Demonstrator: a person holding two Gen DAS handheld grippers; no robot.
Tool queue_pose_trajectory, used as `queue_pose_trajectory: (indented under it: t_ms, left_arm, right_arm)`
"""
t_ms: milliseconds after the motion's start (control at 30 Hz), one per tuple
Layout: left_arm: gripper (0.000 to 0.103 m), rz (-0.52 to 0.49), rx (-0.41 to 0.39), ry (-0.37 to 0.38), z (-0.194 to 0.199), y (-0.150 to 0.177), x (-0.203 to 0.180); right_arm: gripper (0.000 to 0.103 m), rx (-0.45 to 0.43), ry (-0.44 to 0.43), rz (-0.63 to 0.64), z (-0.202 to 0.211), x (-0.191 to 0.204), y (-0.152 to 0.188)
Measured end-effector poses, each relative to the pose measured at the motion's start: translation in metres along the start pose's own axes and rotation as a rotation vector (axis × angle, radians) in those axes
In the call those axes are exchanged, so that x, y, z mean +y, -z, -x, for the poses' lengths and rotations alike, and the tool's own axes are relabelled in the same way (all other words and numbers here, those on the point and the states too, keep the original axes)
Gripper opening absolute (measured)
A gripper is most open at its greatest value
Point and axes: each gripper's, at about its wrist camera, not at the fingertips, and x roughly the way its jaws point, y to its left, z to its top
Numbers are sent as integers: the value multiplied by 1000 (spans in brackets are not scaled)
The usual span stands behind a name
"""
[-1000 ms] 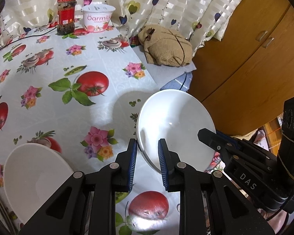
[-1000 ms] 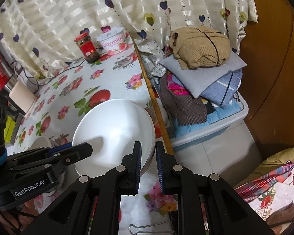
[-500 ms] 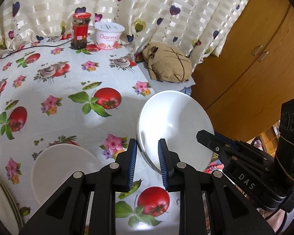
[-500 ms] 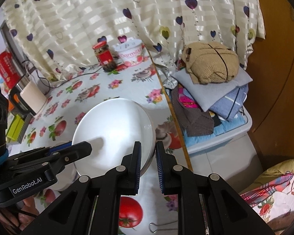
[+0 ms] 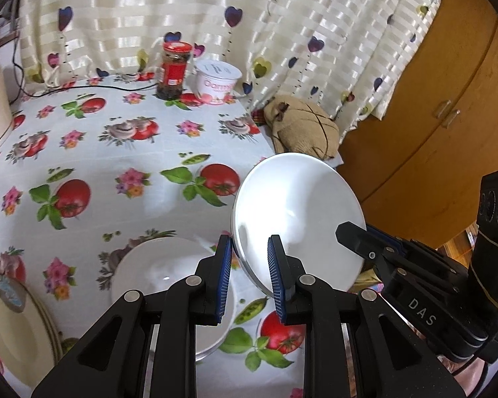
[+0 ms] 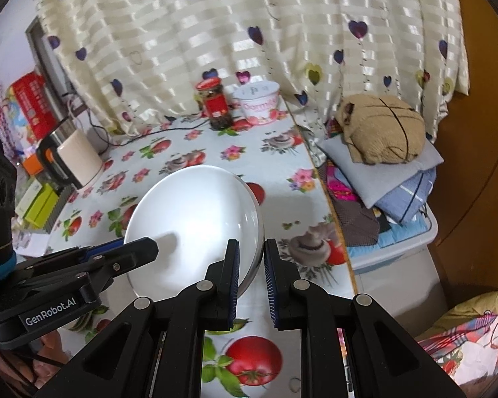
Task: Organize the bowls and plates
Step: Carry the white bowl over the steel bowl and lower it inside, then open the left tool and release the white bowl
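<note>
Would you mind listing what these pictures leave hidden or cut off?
- Second white bowl: near side hidden by the left gripper, left wrist view.
- Cream plates: cut off at the left edge, same view.
- Held bowl: its underside faces away; right gripper covers its rim.

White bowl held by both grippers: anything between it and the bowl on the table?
Nothing visible. The held bowl hangs tilted in the left gripper and right gripper, up and right of the table bowl; only bare tablecloth lies between.
</note>
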Motion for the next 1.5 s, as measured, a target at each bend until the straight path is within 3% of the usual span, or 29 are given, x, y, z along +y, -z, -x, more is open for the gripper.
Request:
queue_pose_trajectory:
  t_ms: [467,1067,1500]
  left_arm:
    - [23,51,-18,-43,26,14,32]
    - [23,118,56,-126,20,39,67]
    - [23,140,107,-151,7,45,78]
  right_arm:
    - [15,13,-50,72,-2,44,2]
    - [15,116,-124,98,-39,69,22]
    - [15,174,-123,108,-59,74,30]
